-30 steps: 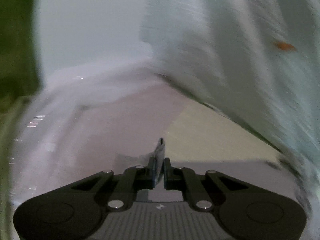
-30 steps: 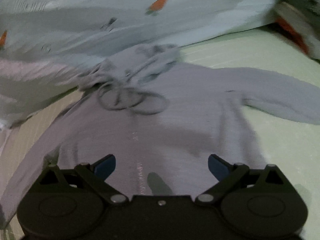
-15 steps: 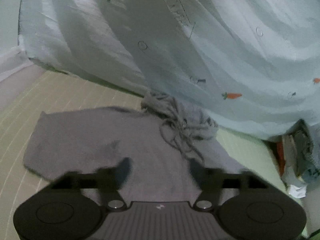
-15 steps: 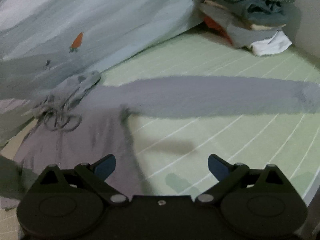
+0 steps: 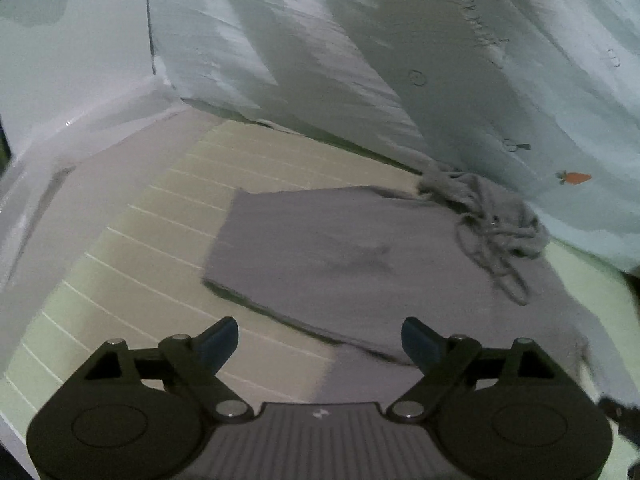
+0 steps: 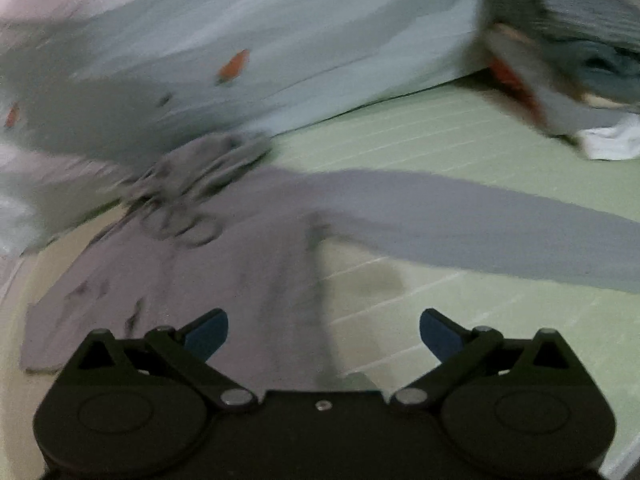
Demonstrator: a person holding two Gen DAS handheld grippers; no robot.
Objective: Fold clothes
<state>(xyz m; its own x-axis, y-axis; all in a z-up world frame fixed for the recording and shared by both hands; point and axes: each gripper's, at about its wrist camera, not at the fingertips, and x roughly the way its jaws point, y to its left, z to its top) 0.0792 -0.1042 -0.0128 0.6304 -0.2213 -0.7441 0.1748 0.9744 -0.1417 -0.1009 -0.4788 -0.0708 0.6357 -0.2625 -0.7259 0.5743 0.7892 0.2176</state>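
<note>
Left gripper (image 5: 320, 340) at six o'clock, jaws opening wide with nothing pinched between them, only mat and the hoodie's near edge below the gap. Its blue pads (image 5: 218, 338) stand clear of the cloth. Just past them, the grey hoodie (image 5: 360, 256) lies flat on the striped green mat (image 5: 132, 248), one sleeve folded in across the body so the left edge runs straight from seven to eleven o'clock. At two o'clock the hood (image 5: 484, 208) sits bunched up, drawstring (image 5: 504, 276) looping loose beneath it. Beyond, from ten round to three o'clock, a pale blue sheet (image 5: 320, 68) with little carrots rises behind.

Over to the right gripper (image 6: 324, 330): spread wide too, empty, pads (image 6: 440, 332) apart above the hoodie's side seam. The body fills seven to eleven o'clock, blurred. The other sleeve (image 6: 460, 220) stretches straight out from centre toward three o'clock, flat on the mat. Farther back at one o'clock, a clothes pile (image 6: 560, 60) sits against the sheet, a white piece at its foot.
</note>
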